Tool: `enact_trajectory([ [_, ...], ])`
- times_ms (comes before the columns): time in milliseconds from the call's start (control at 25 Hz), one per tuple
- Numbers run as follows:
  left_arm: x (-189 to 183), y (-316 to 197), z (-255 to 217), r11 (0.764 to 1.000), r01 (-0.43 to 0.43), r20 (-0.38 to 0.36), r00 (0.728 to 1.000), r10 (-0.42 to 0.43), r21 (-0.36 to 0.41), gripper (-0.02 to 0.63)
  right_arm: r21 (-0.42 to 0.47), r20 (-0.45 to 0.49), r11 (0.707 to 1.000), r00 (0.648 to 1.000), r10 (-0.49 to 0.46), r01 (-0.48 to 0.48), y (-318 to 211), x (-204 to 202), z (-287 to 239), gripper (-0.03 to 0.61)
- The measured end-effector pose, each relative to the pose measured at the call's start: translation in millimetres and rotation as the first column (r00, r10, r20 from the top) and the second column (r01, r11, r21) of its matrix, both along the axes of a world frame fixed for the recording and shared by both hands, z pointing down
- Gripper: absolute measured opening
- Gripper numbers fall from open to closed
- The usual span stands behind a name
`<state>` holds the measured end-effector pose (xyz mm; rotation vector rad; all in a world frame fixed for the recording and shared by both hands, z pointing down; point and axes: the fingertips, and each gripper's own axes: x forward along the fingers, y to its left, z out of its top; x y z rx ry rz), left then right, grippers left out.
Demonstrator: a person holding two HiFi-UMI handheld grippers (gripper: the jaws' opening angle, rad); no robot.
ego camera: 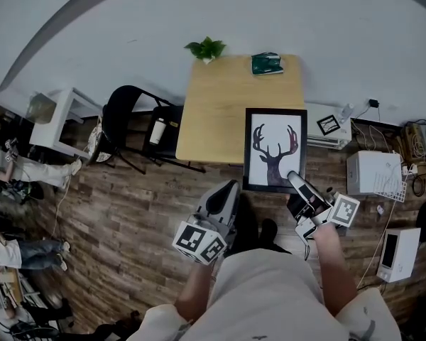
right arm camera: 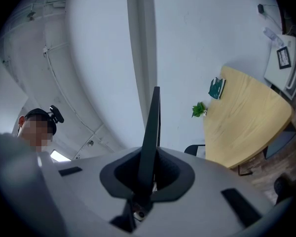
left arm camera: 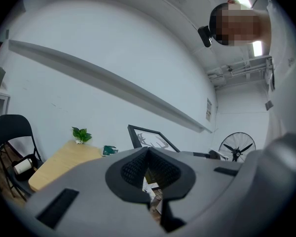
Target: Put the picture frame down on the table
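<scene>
A black picture frame (ego camera: pixel 275 150) with a deer-antler print hangs over the near right corner of the wooden table (ego camera: pixel 213 119), partly past its edge. My right gripper (ego camera: pixel 292 177) is shut on the frame's lower right edge. In the right gripper view the frame (right arm camera: pixel 152 127) stands edge-on between the jaws of the right gripper (right arm camera: pixel 149 157). Left of the frame, my left gripper (ego camera: pixel 226 190) is over the floor before the table, shut and holding nothing. In the left gripper view the left gripper (left arm camera: pixel 148 152) points toward the table (left arm camera: pixel 59 164), with the frame (left arm camera: pixel 150 137) just beyond it.
A small potted plant (ego camera: pixel 206 48) and a green book (ego camera: pixel 268 63) sit at the table's far edge by the wall. A black folding chair (ego camera: pixel 131 119) stands left of the table. White boxes (ego camera: pixel 373 170) and cables lie on the floor at right. A fan (left arm camera: pixel 238 147) stands farther off.
</scene>
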<state>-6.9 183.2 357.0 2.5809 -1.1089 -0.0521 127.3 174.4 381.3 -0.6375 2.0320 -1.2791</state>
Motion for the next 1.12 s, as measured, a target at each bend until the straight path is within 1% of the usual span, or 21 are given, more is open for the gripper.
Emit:
enact_trajectory([
  [200,-6,-10,9,1.000,0.027,0.005,1.000,-0.027,-0.011,0.006,-0.026,-0.003,1.000,1.000,-0.016,0.016,-11,-5,11,0.034],
  [480,-10,-39,15,0.999,0.036,-0.007,0.999,-0.036,-0.020,0.006,-0.044,-0.017,0.998,0.999,-0.041,0.040,-40,-15,19,0.034],
  [720,-16,-76,15,0.998,0.051,-0.014,0.999,-0.052,-0.022,0.006,-0.045,-0.022,0.997,0.997,-0.068,0.067,-83,-22,20,0.034],
  [1120,-37,-153,9,0.996,0.088,-0.020,0.996,-0.088,-0.020,0.006,-0.057,-0.034,0.993,0.994,-0.106,0.104,-166,-42,23,0.034],
])
